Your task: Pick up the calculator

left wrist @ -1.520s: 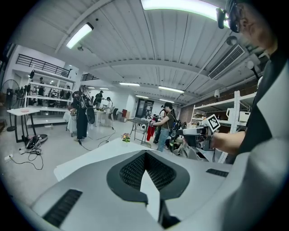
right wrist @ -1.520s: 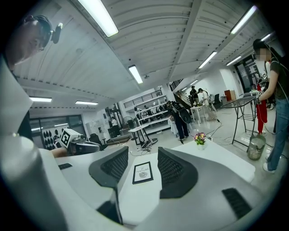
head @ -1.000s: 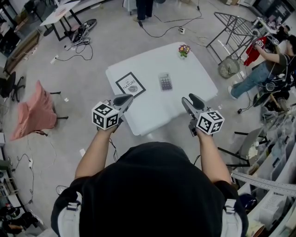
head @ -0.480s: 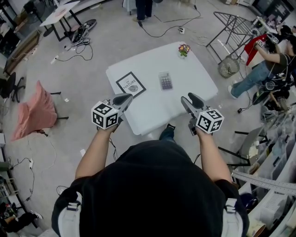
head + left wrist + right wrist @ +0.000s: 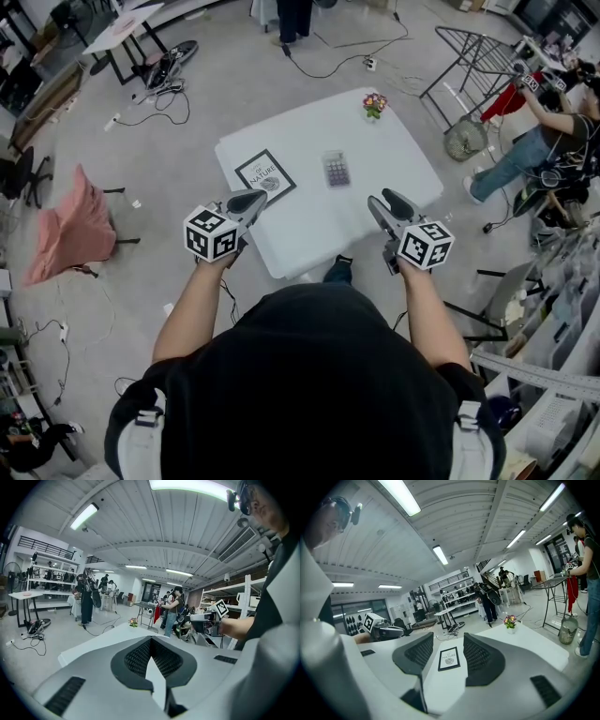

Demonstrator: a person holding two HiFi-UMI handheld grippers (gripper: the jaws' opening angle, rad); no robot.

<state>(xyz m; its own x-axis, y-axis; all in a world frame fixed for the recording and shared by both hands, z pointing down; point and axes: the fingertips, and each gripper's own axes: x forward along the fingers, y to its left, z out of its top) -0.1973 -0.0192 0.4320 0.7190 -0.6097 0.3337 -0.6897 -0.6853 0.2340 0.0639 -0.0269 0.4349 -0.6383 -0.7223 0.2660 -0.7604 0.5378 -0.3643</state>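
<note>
Right gripper (image 5: 380,200), jaws apart and empty, poised short of the calculator (image 5: 336,168) ahead-left, ready to reach; left gripper (image 5: 251,200), jaws together, idle.

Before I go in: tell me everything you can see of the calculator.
The small grey rectangular calculator lies flat and face up near the middle of the white square table, with a darker key grid on its face. Only the tabletop touches it. The left gripper and right gripper are both short of it. Finer detail is too small to tell.

Keys of calculator (image 5: 336,167) illegibly small
</note>
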